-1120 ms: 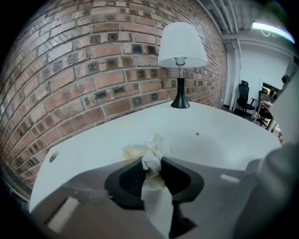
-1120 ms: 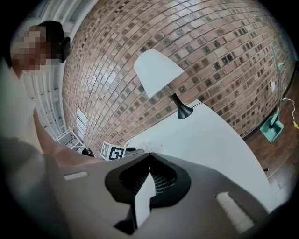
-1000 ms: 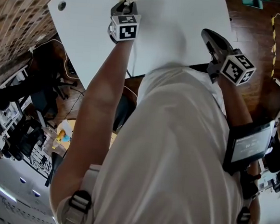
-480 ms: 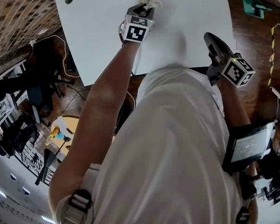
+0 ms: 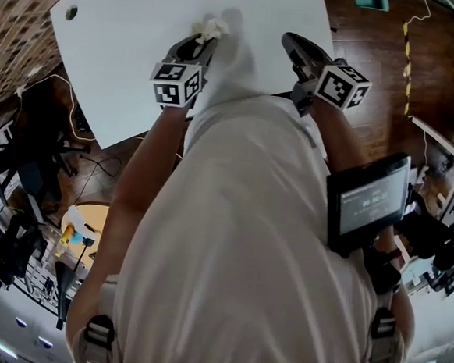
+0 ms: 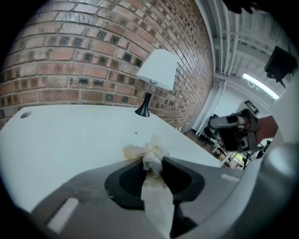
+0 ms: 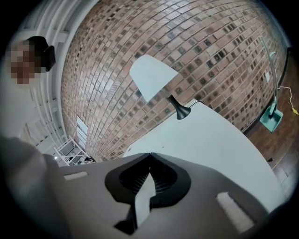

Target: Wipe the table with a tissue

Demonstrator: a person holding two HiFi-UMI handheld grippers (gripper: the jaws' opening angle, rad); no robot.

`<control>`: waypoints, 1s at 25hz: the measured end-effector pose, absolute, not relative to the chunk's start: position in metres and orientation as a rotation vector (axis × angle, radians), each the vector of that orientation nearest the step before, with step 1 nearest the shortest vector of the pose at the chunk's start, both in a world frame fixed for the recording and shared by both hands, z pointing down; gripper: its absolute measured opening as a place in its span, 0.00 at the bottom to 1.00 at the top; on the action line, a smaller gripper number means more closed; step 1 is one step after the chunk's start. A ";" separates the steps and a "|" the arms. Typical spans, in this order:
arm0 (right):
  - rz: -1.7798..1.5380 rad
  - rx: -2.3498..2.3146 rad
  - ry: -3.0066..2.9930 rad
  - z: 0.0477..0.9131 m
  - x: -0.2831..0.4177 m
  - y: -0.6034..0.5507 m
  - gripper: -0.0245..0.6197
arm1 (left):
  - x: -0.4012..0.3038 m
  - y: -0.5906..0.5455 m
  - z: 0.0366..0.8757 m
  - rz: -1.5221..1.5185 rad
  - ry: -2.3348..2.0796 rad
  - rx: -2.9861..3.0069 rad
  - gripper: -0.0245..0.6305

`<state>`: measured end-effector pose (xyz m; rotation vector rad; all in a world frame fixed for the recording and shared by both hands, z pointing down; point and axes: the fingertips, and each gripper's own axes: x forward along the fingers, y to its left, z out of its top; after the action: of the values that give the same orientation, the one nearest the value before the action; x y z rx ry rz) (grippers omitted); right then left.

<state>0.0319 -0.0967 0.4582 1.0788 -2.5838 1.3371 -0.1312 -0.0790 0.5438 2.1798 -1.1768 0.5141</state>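
White table [image 5: 128, 48], left gripper [image 6: 153, 161] angled down, fingers [image 6: 183, 176] easing apart yet pinching tissue [image 6: 145, 150], right gripper [image 7: 149, 155] hovering, fingers [image 7: 170, 179] clenched empty.

White-shaded lamp [image 6: 158, 70] stands before brick wall [image 6: 84, 46]. Green long-handled dustpan [image 7: 270, 116] rests on dark wooden floor [image 5: 375, 94].

On table [image 6: 70, 135], tissue [image 6: 148, 154] seemingly lies before lamp [image 6: 156, 77].
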 end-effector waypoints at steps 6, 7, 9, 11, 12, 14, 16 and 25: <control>1.374 1.044 -2.577 0.463 0.039 -0.102 0.05 | -0.122 -0.083 0.534 0.493 -1.219 2.174 0.21; 1.371 1.040 -2.578 0.462 0.039 -0.103 0.05 | -0.122 -0.083 0.538 0.487 -1.219 2.167 0.21; 1.369 1.036 -2.576 0.461 0.037 -0.104 0.05 | -0.125 -0.080 0.544 0.475 -1.219 2.154 0.21; 1.370 1.032 -2.569 0.461 0.035 -0.102 0.05 | -0.127 -0.076 0.544 0.470 -1.217 2.149 0.21; 1.370 1.030 -2.566 0.461 0.035 -0.101 0.05 | -0.126 -0.075 0.544 0.471 -1.216 2.149 0.21; 1.368 1.019 -2.565 0.463 0.046 -0.105 0.05 | -0.113 -0.077 0.544 0.479 -1.215 2.146 0.21; 1.366 0.996 -2.572 0.464 0.070 -0.117 0.05 | -0.086 -0.088 0.543 0.492 -1.221 2.141 0.21; 1.302 0.894 -2.578 0.465 0.084 -0.124 0.05 | -0.075 -0.088 0.541 0.500 -1.275 2.079 0.21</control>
<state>0.0841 -0.1245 0.4651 0.8944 -2.5778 1.3017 -0.0750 -0.0880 0.5408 2.0786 -1.2747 0.5001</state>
